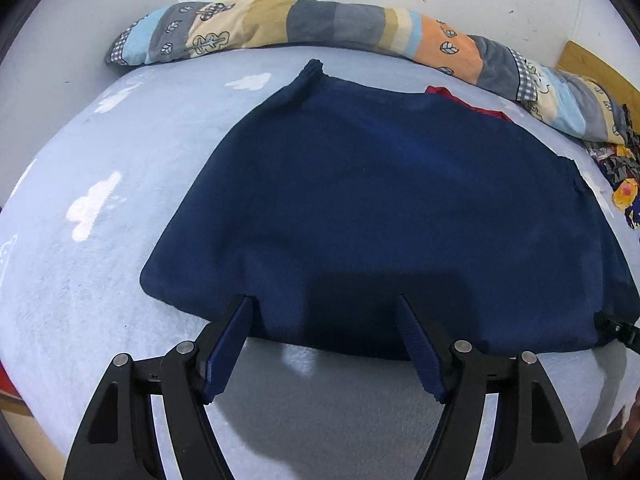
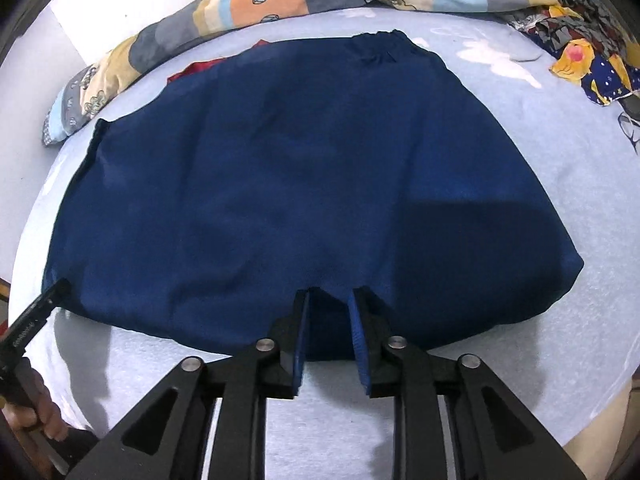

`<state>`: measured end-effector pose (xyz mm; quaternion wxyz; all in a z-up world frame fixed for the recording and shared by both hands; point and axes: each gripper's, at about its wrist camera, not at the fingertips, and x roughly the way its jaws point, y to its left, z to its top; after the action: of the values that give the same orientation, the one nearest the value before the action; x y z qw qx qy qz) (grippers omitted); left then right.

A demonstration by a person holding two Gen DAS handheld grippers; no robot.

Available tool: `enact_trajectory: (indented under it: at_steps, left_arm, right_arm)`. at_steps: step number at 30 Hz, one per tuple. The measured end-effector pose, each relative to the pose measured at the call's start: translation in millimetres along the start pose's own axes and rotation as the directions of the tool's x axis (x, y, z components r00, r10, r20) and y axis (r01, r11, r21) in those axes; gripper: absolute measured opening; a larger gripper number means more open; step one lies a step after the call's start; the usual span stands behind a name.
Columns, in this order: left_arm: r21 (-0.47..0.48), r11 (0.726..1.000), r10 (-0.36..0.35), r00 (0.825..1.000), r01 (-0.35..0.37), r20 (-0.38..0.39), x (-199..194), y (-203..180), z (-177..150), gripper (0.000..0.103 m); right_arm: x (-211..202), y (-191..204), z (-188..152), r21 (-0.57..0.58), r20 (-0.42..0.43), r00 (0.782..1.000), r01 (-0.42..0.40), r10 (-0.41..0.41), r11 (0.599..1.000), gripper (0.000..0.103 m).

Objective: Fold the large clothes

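Navy garment folded flat on a pale blue bed sheet with white cloud shapes, both grippers poised at its near edge.

Left wrist view: the left gripper has its jaws spread wide over the near fold, with nothing pinched between them; only here does the sheet's open stretch to the left of the garment show, and a strip of wooden board at far right. Right wrist view: the right gripper has its jaws parted narrowly, the garment's edge lying between the blue pads without being clamped; this view alone shows a person's hand at lower left. Red cloth peeks from under the far edge, and a patchwork quilt is bunched along the wall.
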<state>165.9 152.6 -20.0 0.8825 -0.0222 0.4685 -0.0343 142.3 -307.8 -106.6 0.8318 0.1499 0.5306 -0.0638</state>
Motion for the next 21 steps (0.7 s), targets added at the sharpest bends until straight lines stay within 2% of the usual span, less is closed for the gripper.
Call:
enact_trajectory:
  at_steps: [3, 8, 15, 21]
  left_arm:
    - [-0.003, 1.000, 0.006, 1.000, -0.006, 0.016, -1, 3, -2, 0.073]
    - [0.010, 1.000, -0.003, 0.999, 0.002, 0.048, -10, 2, -6, 0.073]
    - [0.126, 0.992, -0.007, 0.991, -0.009, 0.131, -34, -21, -25, 0.073]
    - [0.206, 0.978, -0.012, 0.988, -0.020, 0.154, -43, -33, -38, 0.073]
  right_arm:
    - [-2, -3, -1, 0.005, 0.012, 1.000, -0.005, 0.005, 1.000, 0.030]
    - [-20, 19, -8, -0.072, 0.104, 0.995, 0.013, -0.005, 0.997, 0.032]
    - [-11, 48, -14, -0.197, 0.085, 0.995, 0.064, -0.047, 0.978, 0.030]
    - [1, 52, -16, -0.218, 0.033, 0.997, 0.081, -0.076, 0.973, 0.034]
